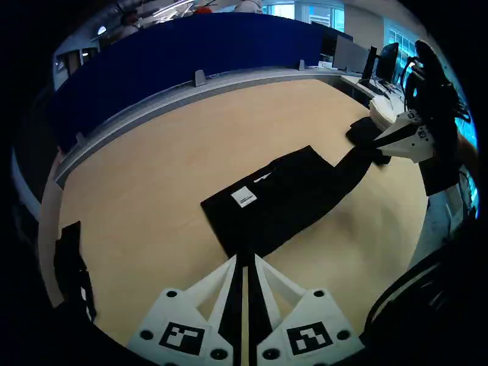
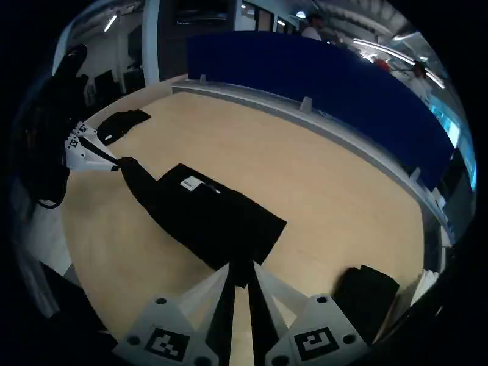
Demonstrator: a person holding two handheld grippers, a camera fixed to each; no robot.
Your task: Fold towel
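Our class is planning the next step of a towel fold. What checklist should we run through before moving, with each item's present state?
1. Left gripper shut on a towel corner: ok.
2. Right gripper shut on the opposite corner: ok.
3. Towel lying flat: not ok; each held end is pulled into a bunched point.
4. White label facing up: ok.
5. Other dark cloth apart from the towel on the table: ok.
6. Each grip holds a single layer: cannot tell.
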